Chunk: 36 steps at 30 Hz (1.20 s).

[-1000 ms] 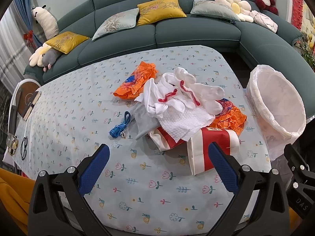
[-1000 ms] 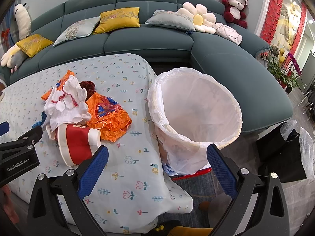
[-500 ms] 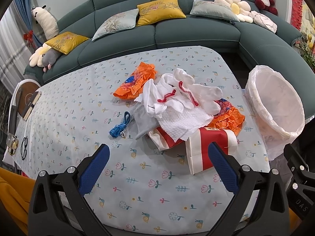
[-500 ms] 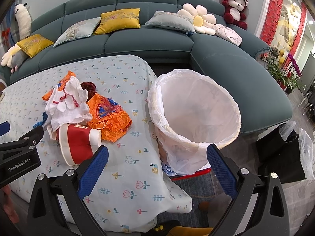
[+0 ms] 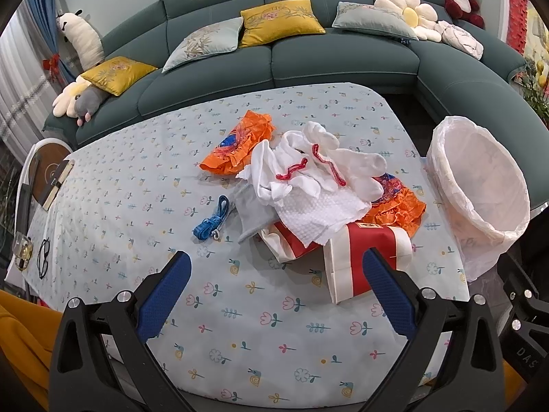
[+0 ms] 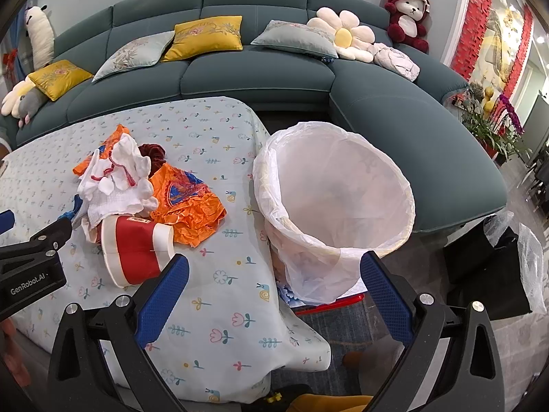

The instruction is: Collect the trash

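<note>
Both tools, left (image 5: 274,295) and right (image 6: 272,292), hover spread and empty over the table (image 5: 240,326), where the nearest trash, a red cup (image 5: 367,261), wants a light squeeze before the bin (image 6: 336,199)

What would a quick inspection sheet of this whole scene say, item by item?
Surface: table under a pale floral cloth.
Job's things: red-and-white paper cup on its side, orange wrappers, white paper towel, all in one pile; lined trash bin beside the table edge, looks empty.
Clutter: white gloves, blue strap, glasses.
Grippers: left gripper open, holding nothing; right gripper open, holding nothing.
Cables: nothing seen.
Surroundings: teal sofa with cushions and plush toys.
</note>
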{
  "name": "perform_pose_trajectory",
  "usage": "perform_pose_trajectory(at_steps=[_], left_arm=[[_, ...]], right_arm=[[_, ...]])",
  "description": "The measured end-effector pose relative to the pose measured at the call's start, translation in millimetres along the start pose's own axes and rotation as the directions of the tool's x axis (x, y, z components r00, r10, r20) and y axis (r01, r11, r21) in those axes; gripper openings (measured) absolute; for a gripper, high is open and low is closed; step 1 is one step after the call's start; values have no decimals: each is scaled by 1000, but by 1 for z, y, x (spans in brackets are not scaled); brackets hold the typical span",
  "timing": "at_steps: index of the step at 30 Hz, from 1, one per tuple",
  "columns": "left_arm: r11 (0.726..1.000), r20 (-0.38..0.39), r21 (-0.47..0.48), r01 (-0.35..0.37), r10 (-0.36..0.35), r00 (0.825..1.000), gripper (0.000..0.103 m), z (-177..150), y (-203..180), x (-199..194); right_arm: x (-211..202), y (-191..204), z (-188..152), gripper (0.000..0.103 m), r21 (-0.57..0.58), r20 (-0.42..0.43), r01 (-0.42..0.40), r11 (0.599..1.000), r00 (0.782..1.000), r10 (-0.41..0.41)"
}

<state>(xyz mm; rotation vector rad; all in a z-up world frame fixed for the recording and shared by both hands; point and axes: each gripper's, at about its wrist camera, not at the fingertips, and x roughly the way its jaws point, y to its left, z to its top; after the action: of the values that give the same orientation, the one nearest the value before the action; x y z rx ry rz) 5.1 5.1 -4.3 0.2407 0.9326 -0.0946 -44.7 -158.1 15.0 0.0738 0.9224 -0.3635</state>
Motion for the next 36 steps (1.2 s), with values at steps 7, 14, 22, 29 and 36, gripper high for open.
perform_pose_trajectory(at_steps=[7, 14, 22, 29, 36], left_arm=[[1000, 6, 6, 1, -1, 1000, 95, 1, 0, -2], [1000, 14, 13, 0, 0, 1000, 95, 1, -2, -5], [1000, 16, 23, 0, -1, 1000, 95, 2, -4, -7], [1000, 22, 23, 0, 0, 1000, 95, 2, -4, -10], [1000, 20, 19, 7, -7, 1000, 95, 2, -4, -12]], right_arm=[[-2, 1, 0, 96, -1, 4, -1, 1000, 1000, 1], [-3, 2, 1, 96, -5, 6, -1, 1000, 1000, 1], [-4, 2, 2, 96, -6, 8, 1, 1000, 1000, 0], [-5, 2, 2, 96, -5, 9, 0, 1000, 1000, 0], [-7, 2, 4, 96, -4, 11, 1, 1000, 1000, -1]])
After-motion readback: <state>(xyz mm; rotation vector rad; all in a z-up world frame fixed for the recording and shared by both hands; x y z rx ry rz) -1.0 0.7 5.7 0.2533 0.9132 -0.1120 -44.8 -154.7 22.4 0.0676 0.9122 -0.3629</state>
